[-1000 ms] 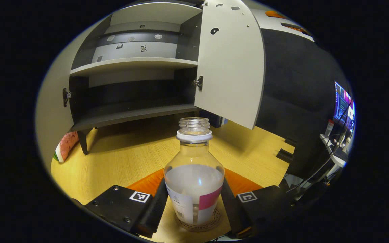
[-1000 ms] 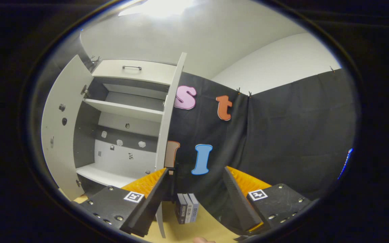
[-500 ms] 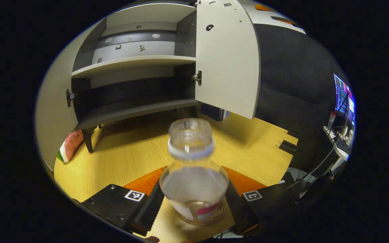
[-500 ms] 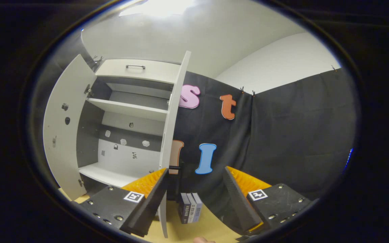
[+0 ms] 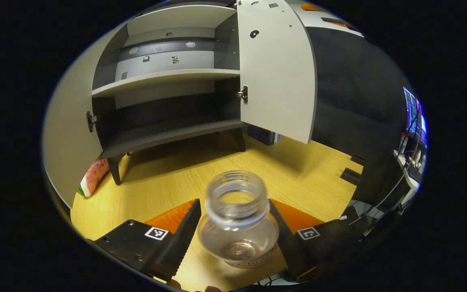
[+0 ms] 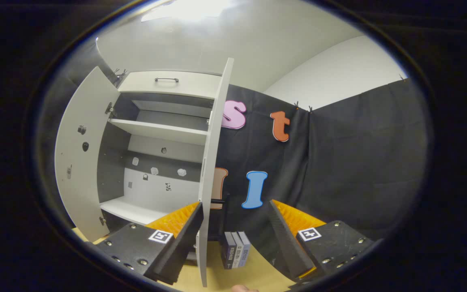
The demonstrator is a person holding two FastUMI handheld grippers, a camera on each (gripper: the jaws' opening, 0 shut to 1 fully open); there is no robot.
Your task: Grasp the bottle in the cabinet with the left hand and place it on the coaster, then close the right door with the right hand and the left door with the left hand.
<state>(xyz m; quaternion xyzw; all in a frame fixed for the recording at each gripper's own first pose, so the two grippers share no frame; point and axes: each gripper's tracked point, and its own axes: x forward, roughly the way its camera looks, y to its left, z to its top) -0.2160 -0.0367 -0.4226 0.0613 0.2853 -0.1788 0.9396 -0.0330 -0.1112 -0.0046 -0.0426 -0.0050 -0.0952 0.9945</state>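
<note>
Both tools gaping, left tool straddling bottle on coaster, right tool empty.

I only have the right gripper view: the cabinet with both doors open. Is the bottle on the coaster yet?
Observer: Yes. In the left gripper view the bottle stands upright on the round coaster.
Operator: Is the left gripper clamped on it?
Observer: No. The left gripper is open, with a finger on either side of the bottle, and the table shows between the bottle and one finger.
Operator: Is anything near the left door before I plan the closings?
Observer: A watermelon-slice-shaped thing lies on the table between the open left door and the cabinet leg.
</note>
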